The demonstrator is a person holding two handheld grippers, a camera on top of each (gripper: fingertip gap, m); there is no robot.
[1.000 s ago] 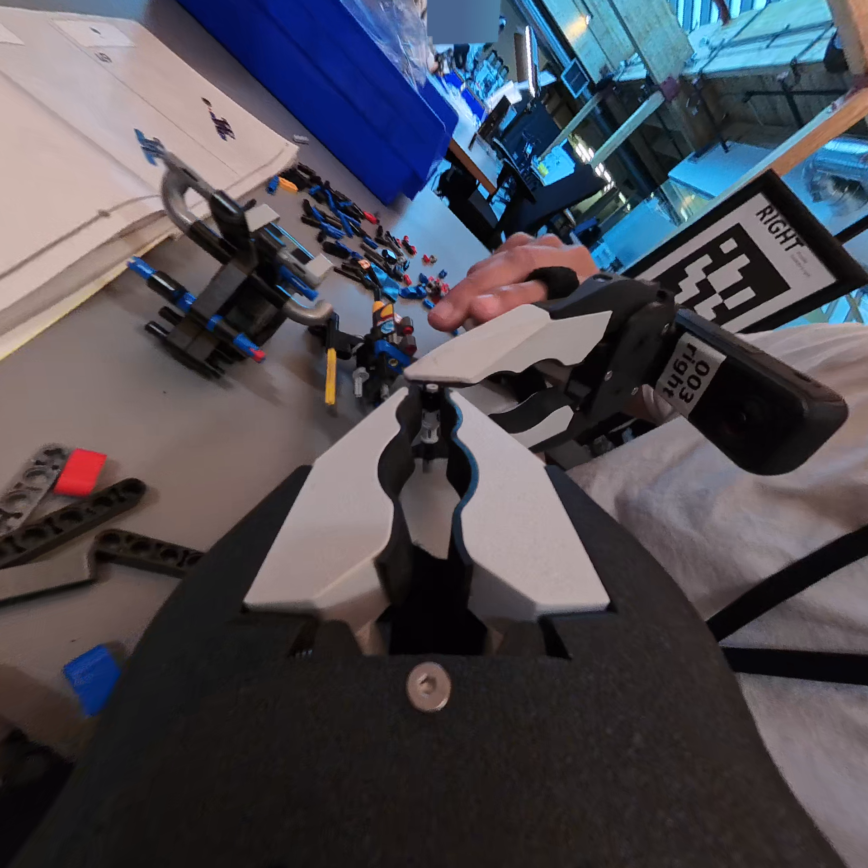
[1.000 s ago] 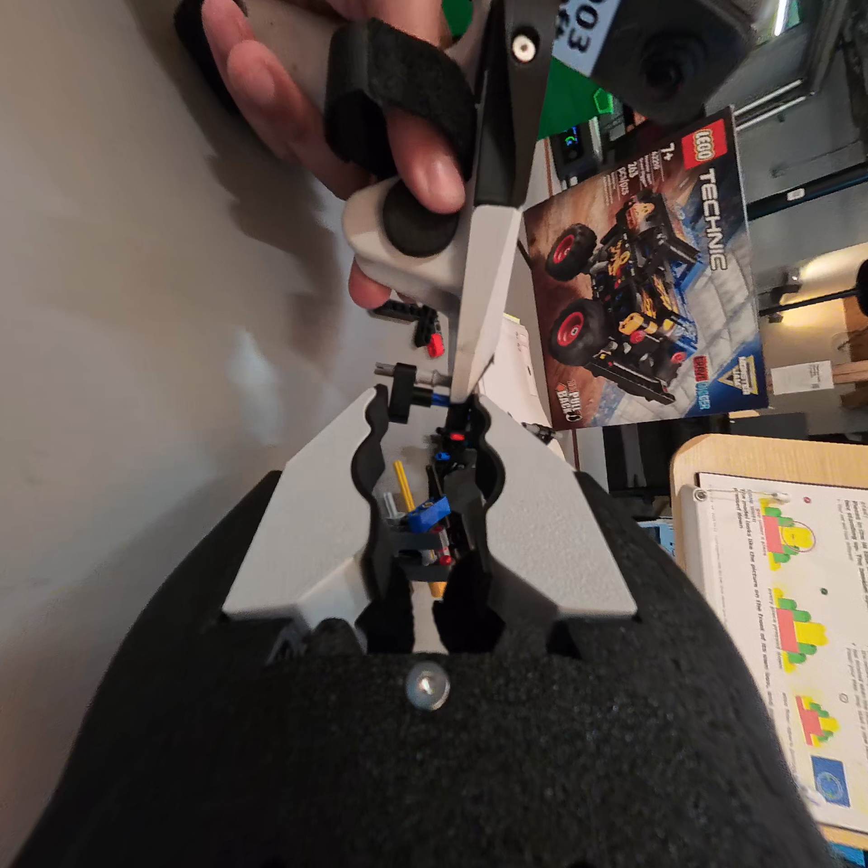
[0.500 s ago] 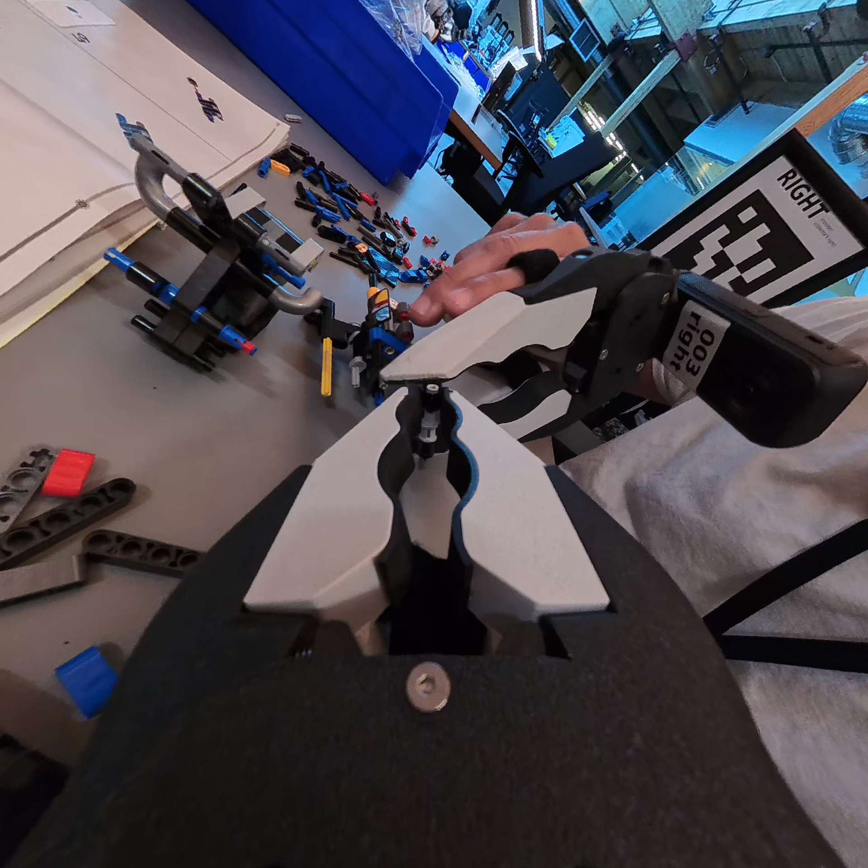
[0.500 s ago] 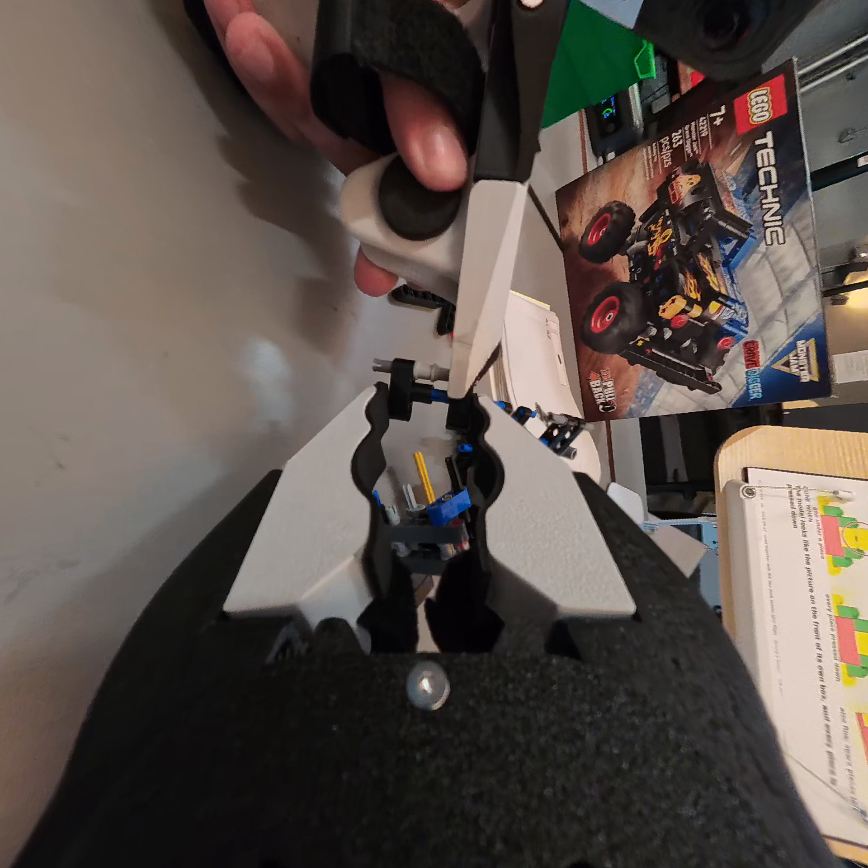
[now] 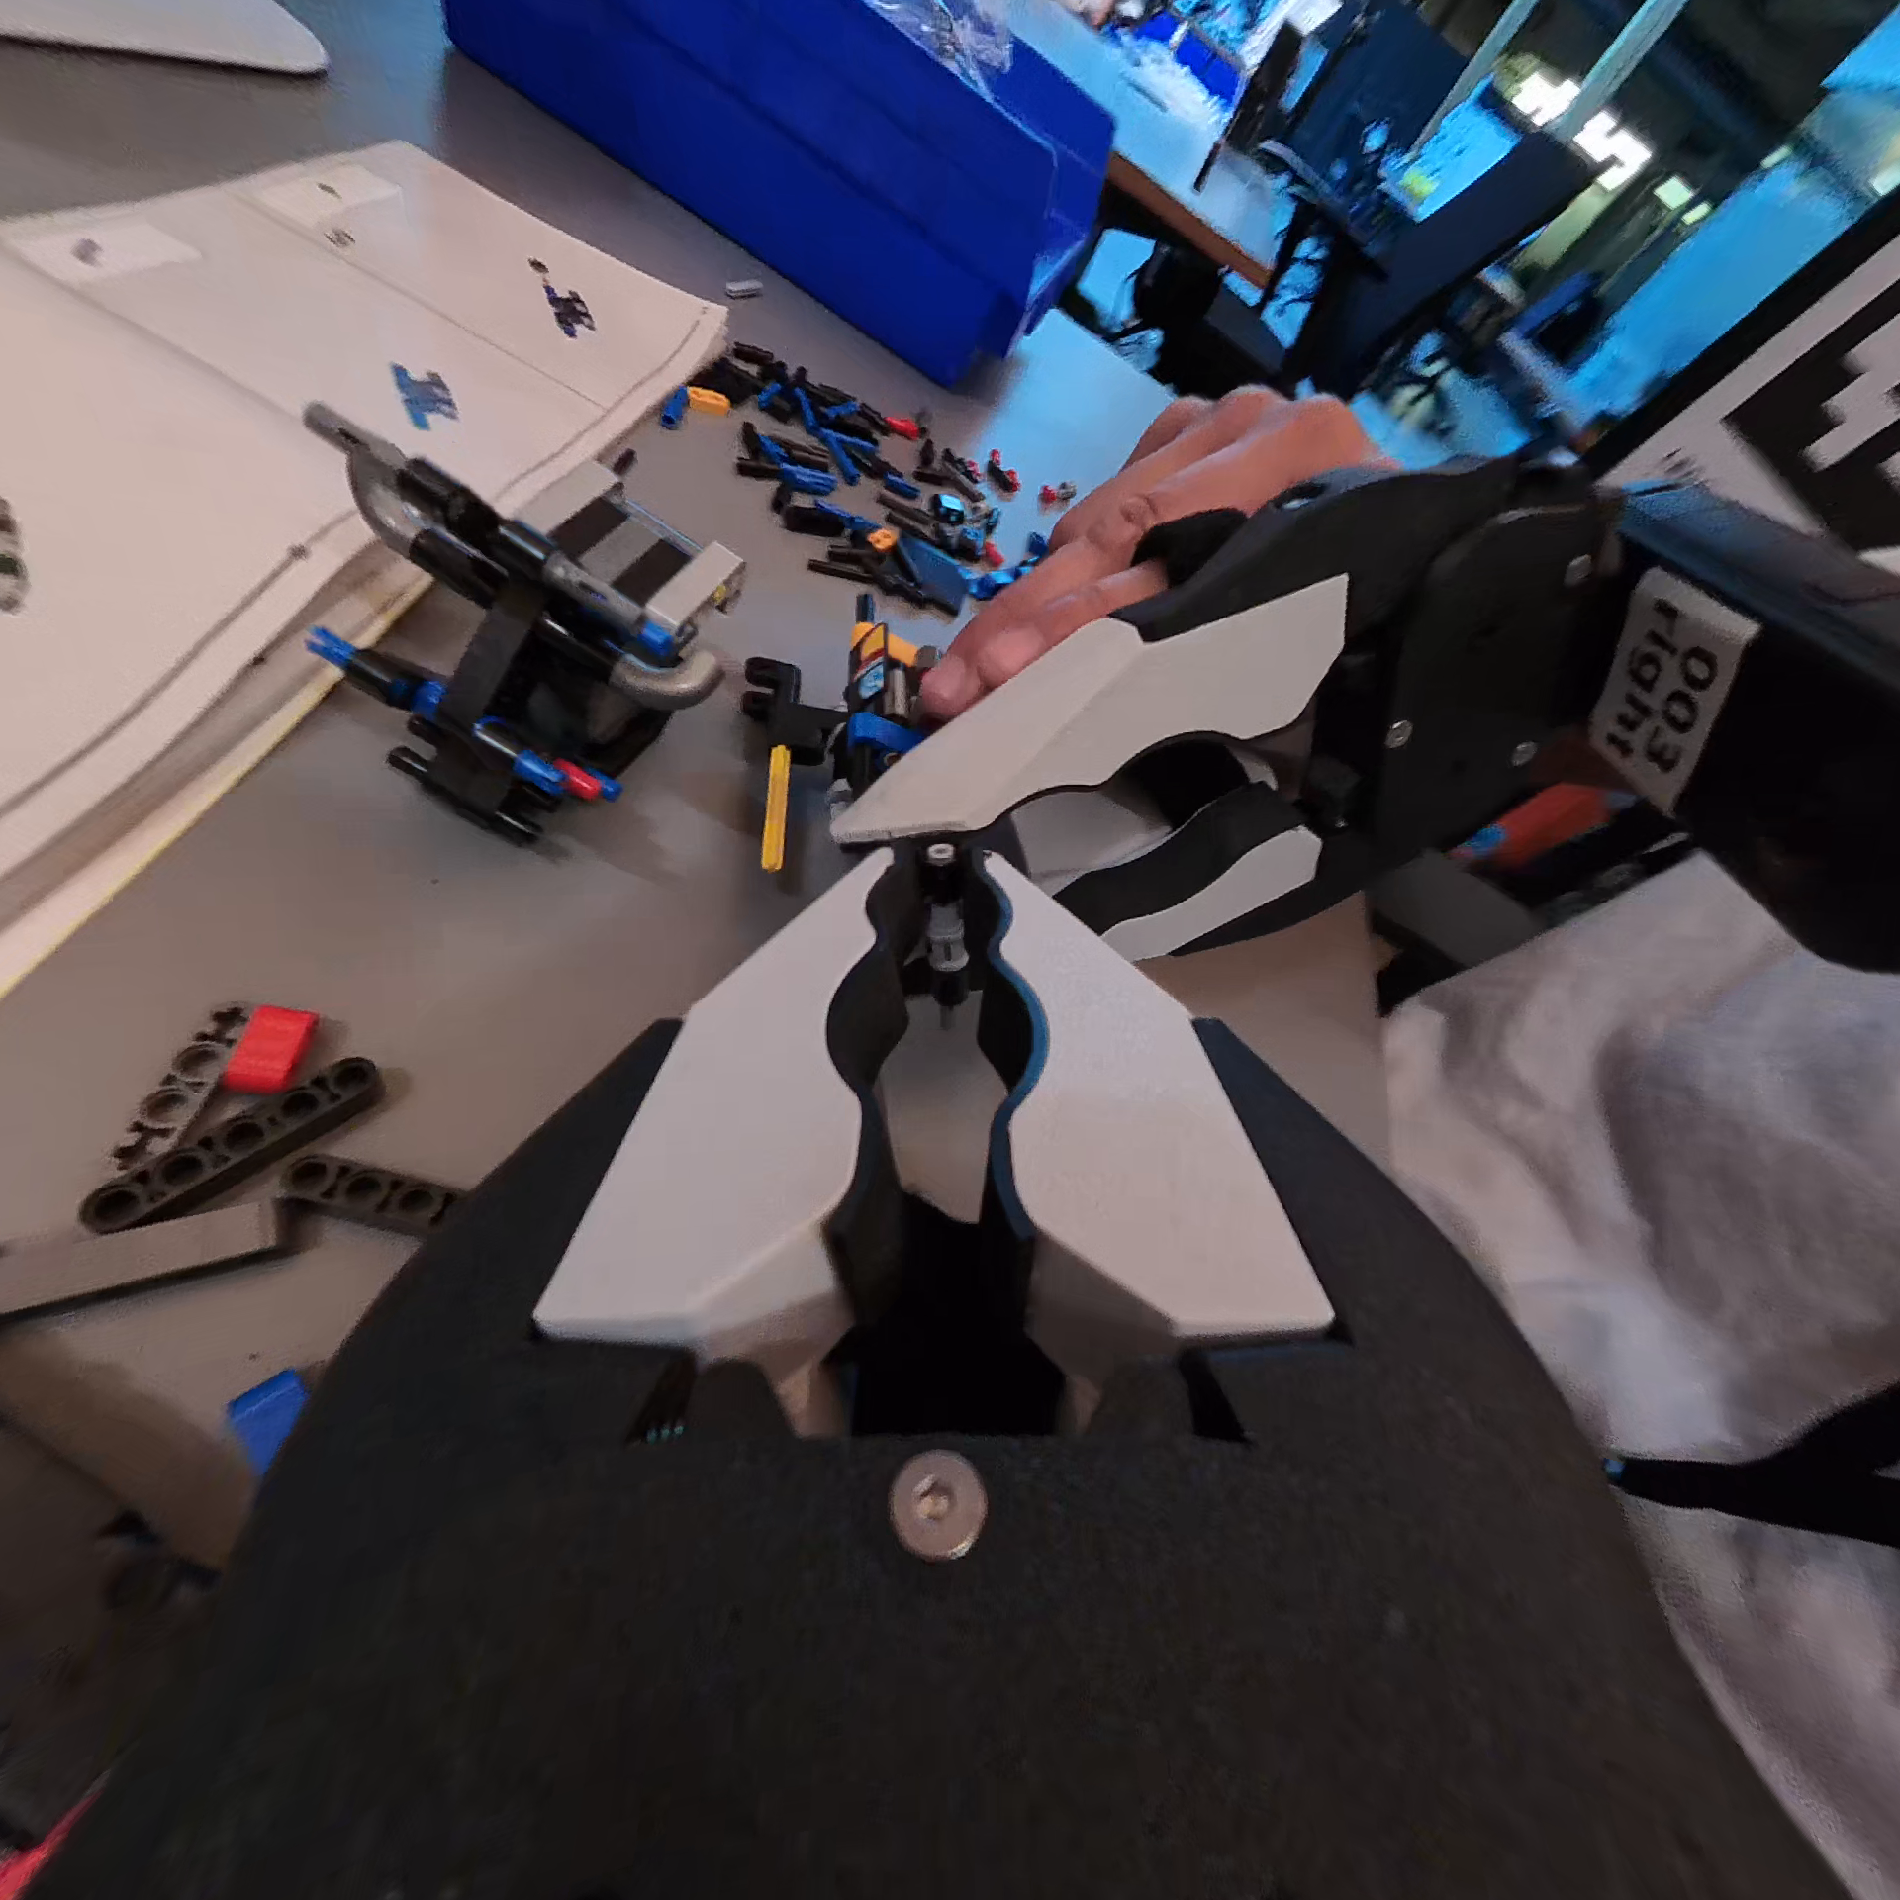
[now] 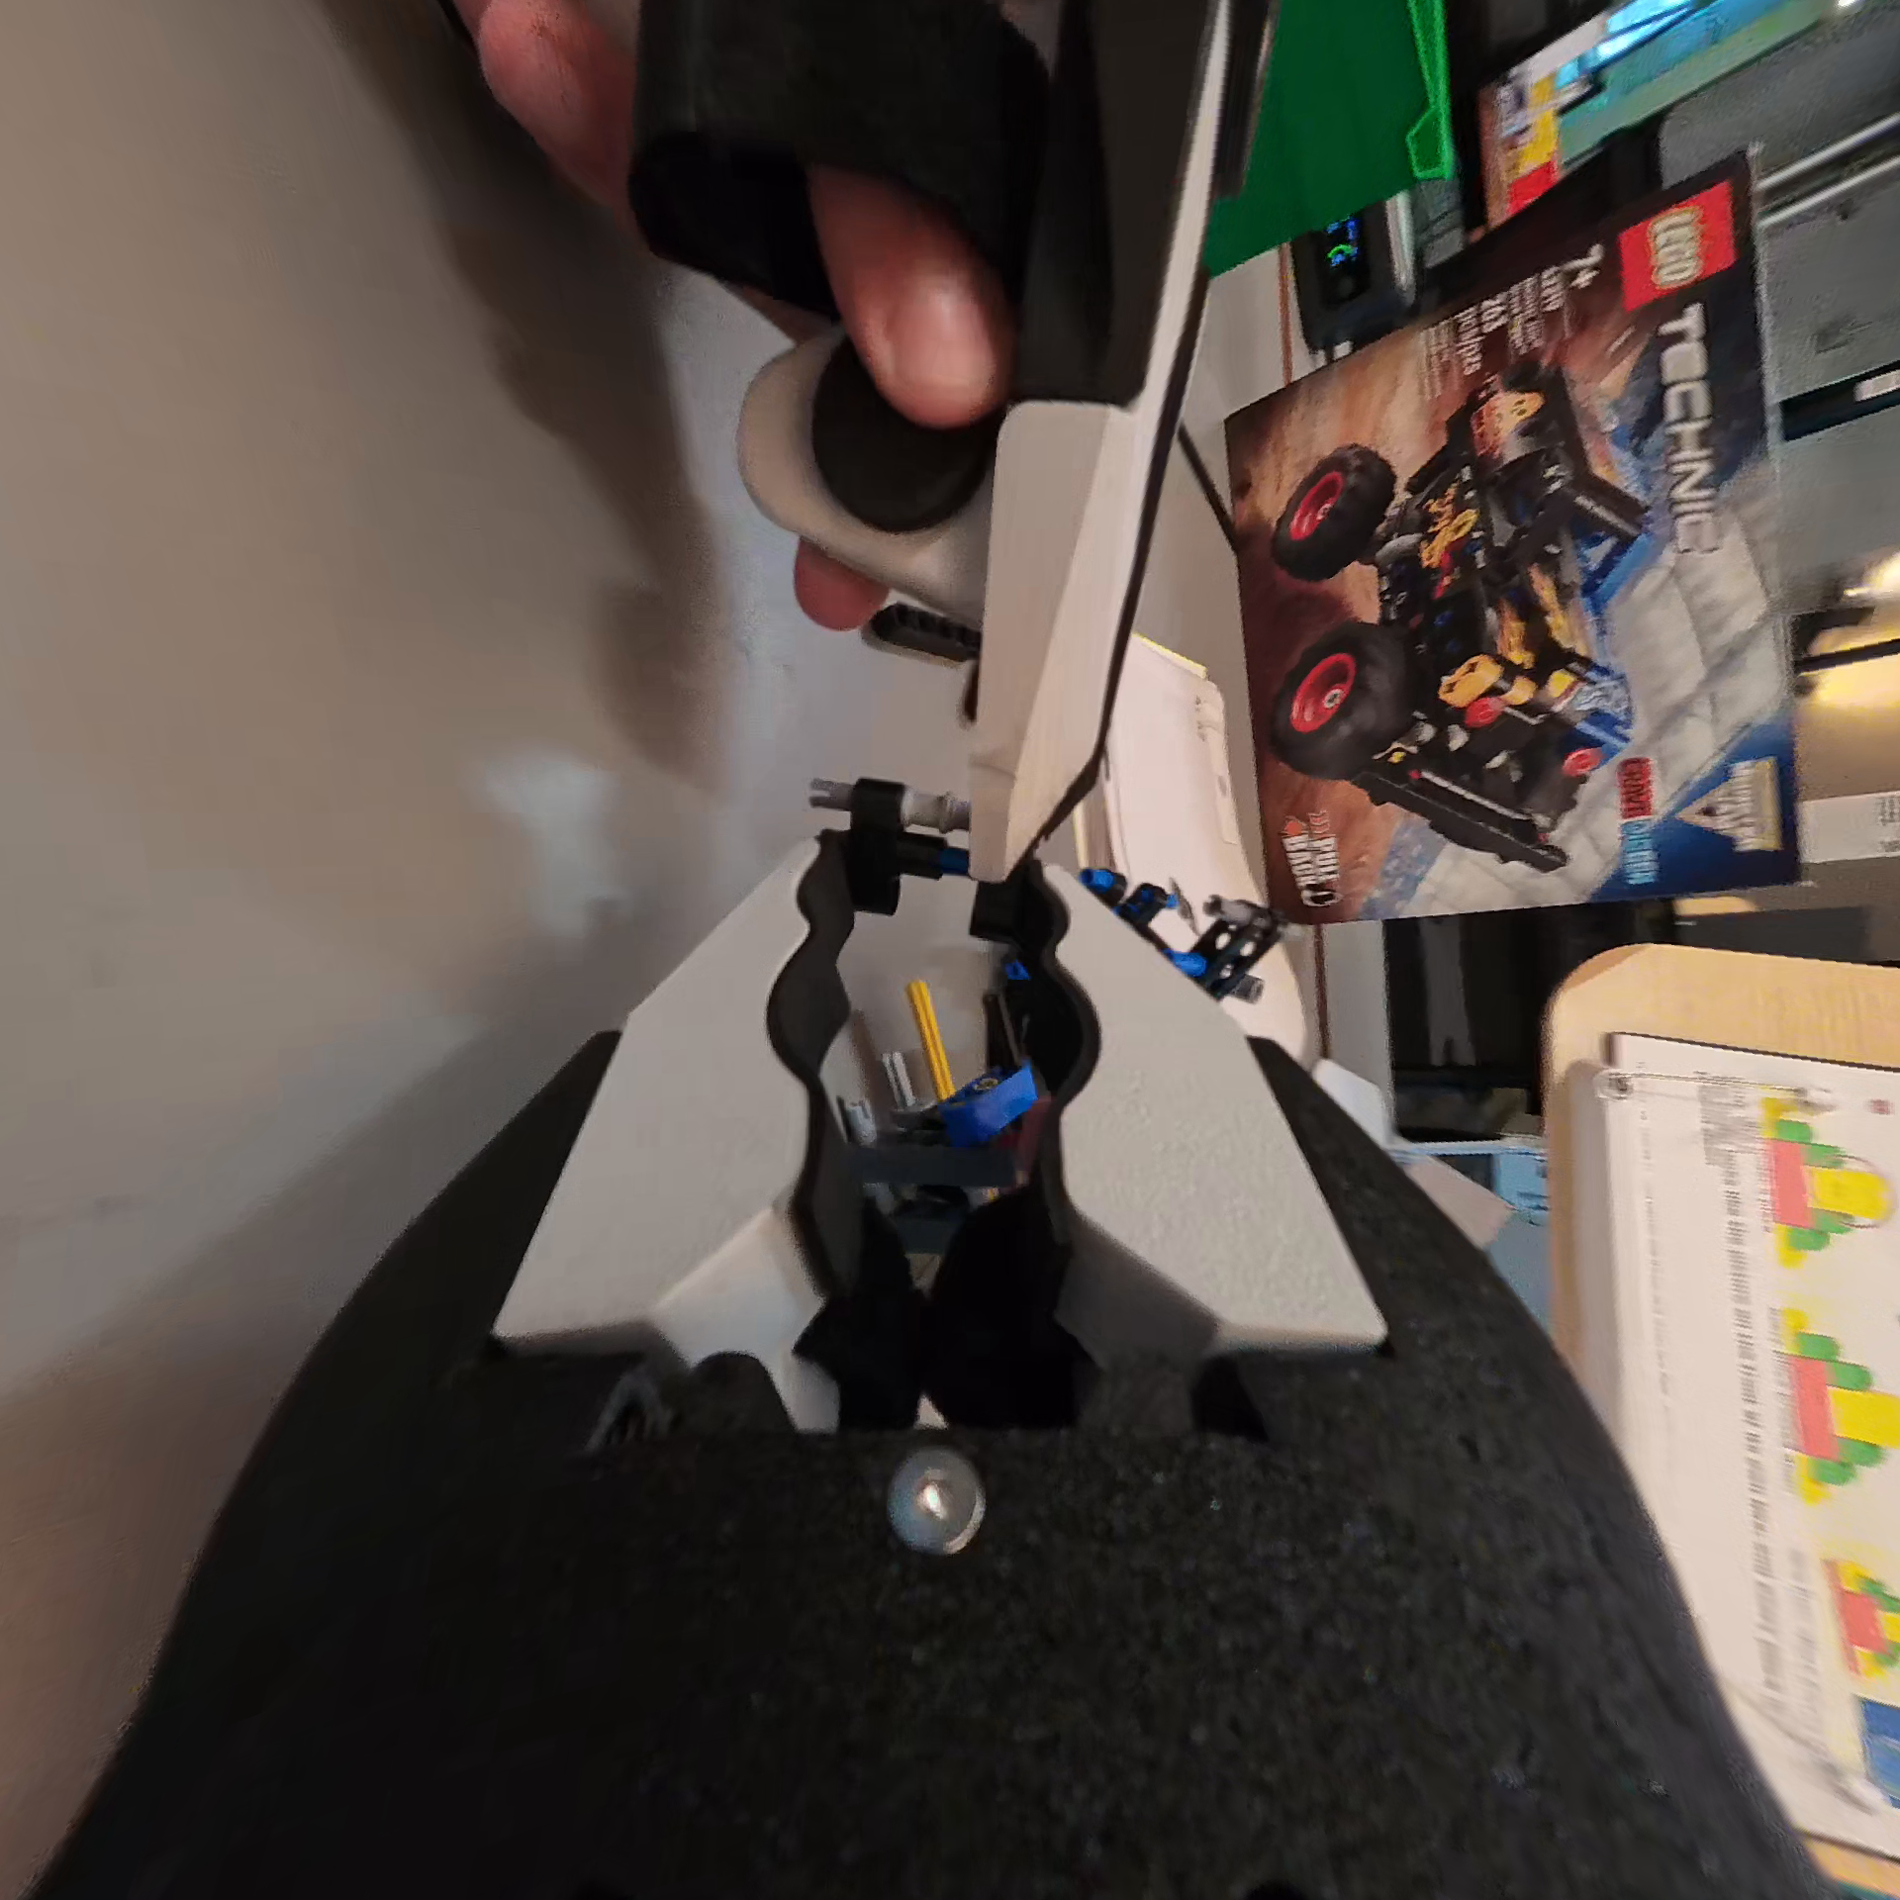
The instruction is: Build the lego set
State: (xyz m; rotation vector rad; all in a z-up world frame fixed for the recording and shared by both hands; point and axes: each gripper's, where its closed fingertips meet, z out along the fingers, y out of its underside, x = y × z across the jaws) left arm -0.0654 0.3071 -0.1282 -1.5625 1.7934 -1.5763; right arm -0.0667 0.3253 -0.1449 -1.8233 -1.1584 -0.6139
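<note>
Left wrist view: the left gripper (image 5: 941, 905) is seen with its fingers nearly closed on a small grey-and-black pin piece (image 5: 944, 925), pinched at the tips. Just beyond that piece, the right gripper (image 5: 905, 823) crosses from the side, one of its fingers (image 5: 1090, 709) lying over the piece's far end.

In the right wrist view, the right gripper (image 6: 930, 874) is held partly open, its tips bearing on a black connector (image 6: 874, 843) with a blue pin, from which a grey axle (image 6: 915, 802) sticks out. Whether it is truly clamped cannot be told.

A slip is the likely fault: the pin piece is tiny and held only at the tips, so a skewed push could twist it out or jam it off-axis. If dropped, it could be lost among the loose parts (image 5: 853, 483) on the counter (image 5: 411, 925) beyond the piece. The half-built chassis (image 5: 535, 637) stands apart, farther off than the piece.

Both grippers are tilted so that their tips meet at a near right angle; the hand (image 5: 1152, 535) on the right gripper is stretched flat along it.
</note>
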